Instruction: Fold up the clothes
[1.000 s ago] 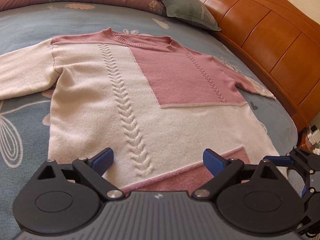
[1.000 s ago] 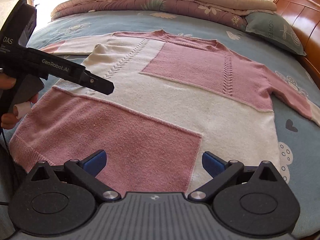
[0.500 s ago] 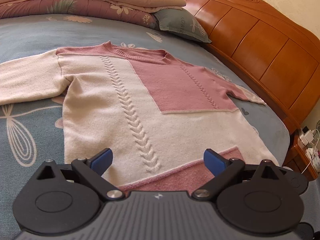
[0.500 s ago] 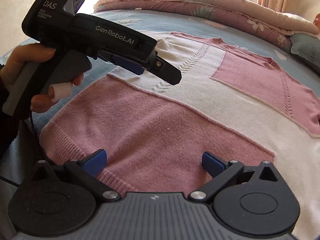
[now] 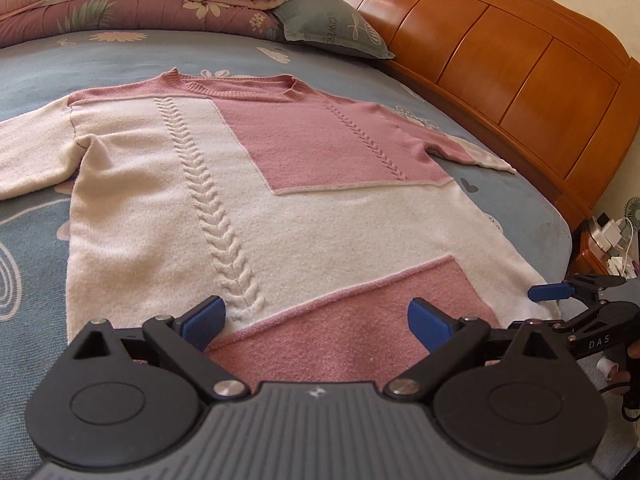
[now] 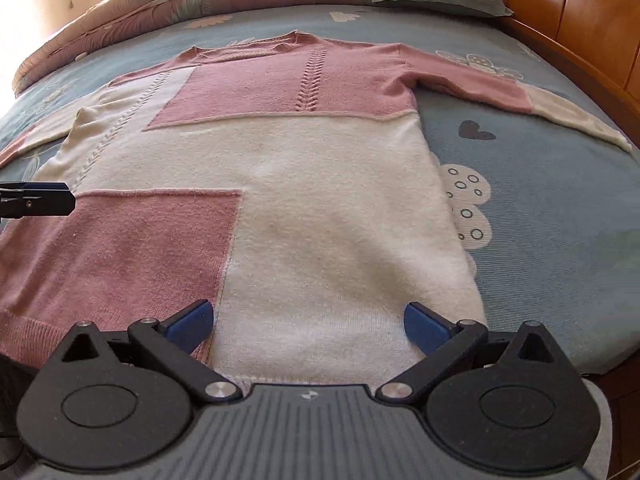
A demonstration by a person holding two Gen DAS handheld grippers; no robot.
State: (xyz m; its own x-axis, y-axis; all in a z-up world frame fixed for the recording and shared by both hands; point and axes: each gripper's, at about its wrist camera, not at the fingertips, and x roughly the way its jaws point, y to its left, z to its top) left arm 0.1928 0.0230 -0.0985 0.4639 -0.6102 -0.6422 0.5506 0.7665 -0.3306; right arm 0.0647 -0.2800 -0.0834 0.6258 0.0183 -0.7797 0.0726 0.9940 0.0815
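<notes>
A blue patterned bed [image 5: 120,60] is seen with a pink-and-cream sweater [image 5: 280,216] spread flat across it, sleeves stretched left and right, hem nearest. A wooden headboard [image 5: 500,52] runs along the right. The left claw [image 5: 316,320] and right claw [image 6: 308,320] are held wide open over the near hem, gripping nothing.

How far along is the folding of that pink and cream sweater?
Done: the sweater lies spread flat on the bed, sleeves out. In hand: the left tool and right tool are open at its hem, gripping nothing. Left: every fold.
</notes>
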